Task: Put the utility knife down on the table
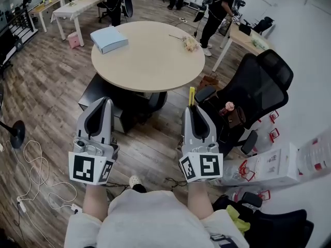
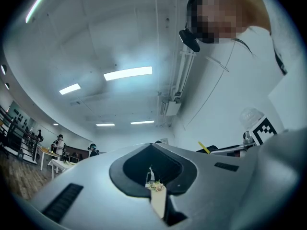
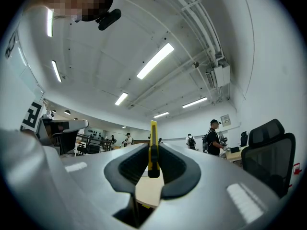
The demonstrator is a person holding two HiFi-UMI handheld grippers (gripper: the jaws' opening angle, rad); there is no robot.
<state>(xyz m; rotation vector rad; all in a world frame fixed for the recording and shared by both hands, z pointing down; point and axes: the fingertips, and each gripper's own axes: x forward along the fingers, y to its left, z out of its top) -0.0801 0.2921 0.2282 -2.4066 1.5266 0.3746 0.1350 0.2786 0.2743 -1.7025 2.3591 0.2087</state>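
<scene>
The right claw (image 1: 192, 110), smooth grey plastic with dark inner pads, pinches a slim yellow utility knife (image 3: 153, 150) that stands upright. The knife is in the air, short of the round, pale wooden table (image 1: 150, 61). The left claw (image 1: 103, 105) is pressed together and holds nothing. A flat blue box (image 1: 109, 39) lies on the table.

Bright, even office light; strong fisheye warp.
Ceiling strip lights (image 3: 154, 61) cast flat white light, burning out with hazy bloom in both gripper views. The bench (image 1: 150, 61) and wooden floor (image 1: 46, 87) carry only soft shadows, darkest beneath the bench top. The head view is sharp at centre and stretched toward its edges. Both gripper views curve hard into black vignetted corners, and the right gripper (image 3: 152, 164) shell looks soft up close.
</scene>
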